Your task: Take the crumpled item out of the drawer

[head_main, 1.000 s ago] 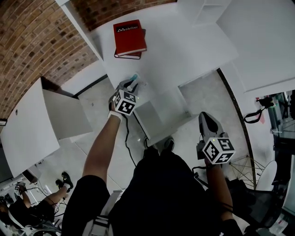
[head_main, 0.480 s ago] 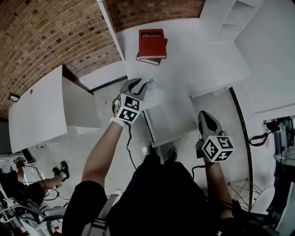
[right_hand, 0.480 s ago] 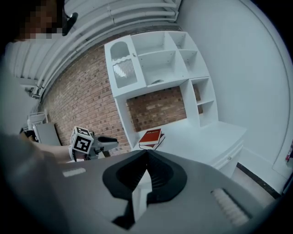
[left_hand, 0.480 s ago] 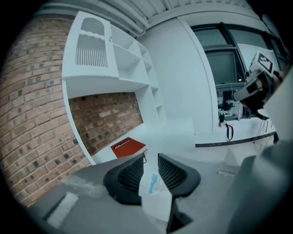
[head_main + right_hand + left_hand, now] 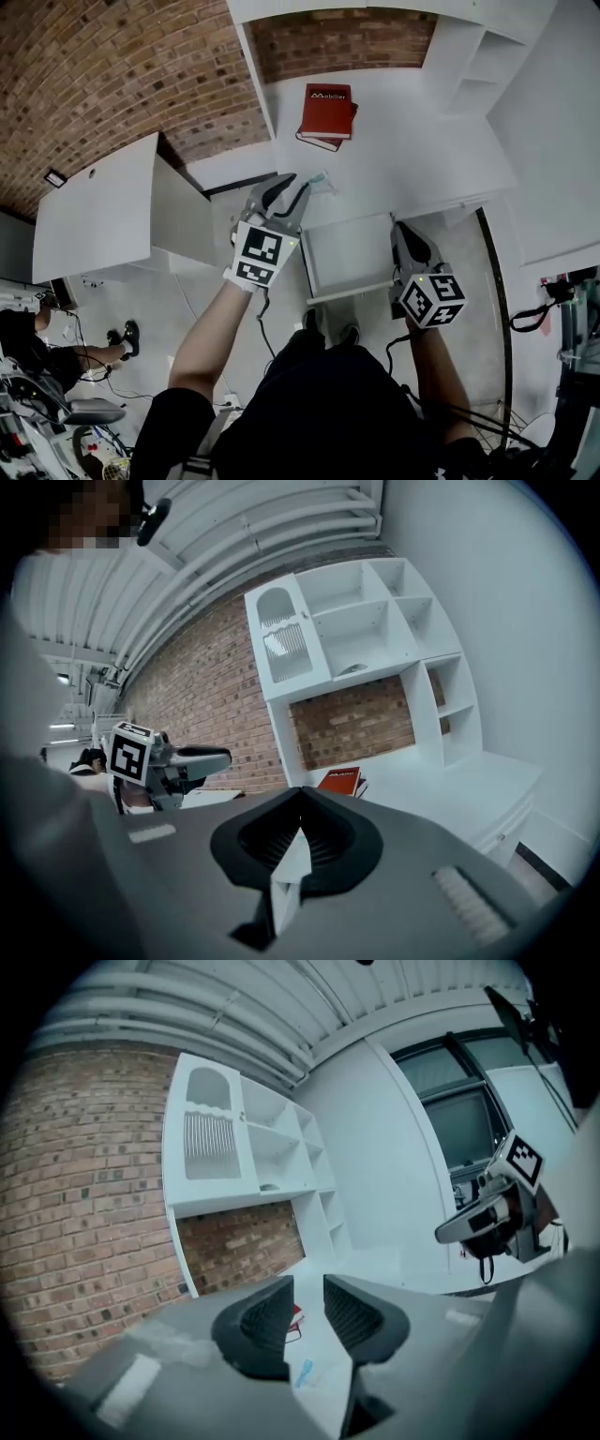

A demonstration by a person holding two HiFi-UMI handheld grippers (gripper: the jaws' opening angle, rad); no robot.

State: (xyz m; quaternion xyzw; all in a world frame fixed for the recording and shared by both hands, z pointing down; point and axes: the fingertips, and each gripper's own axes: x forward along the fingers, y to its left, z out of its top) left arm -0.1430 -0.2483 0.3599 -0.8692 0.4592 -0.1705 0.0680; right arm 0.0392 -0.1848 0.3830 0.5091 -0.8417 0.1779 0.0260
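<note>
A small pale-blue crumpled item [image 5: 320,180] lies on the white desk top [image 5: 403,141], just past the tips of my left gripper [image 5: 293,184]. That gripper is open, its jaws set apart with nothing between them; in the left gripper view the crumpled item [image 5: 302,1372] shows low in the gap of the left gripper [image 5: 307,1297]. Below the desk edge the white drawer [image 5: 352,292] stands pulled out, and its inside looks bare. My right gripper [image 5: 403,234] is shut and empty at the drawer's right side. In the right gripper view its jaws meet at the right gripper [image 5: 300,803].
Two stacked books, the top one red [image 5: 328,101], lie farther back on the desk. A white shelf unit [image 5: 478,56] rises at the desk's right and a brick wall behind. A white cabinet [image 5: 94,216] stands to the left. A person sits on the floor [image 5: 37,342] at lower left.
The left gripper carried the crumpled item forward over the desk, and its jaws now stand open with the item lying past the tips. The right gripper moved up beside the drawer.
</note>
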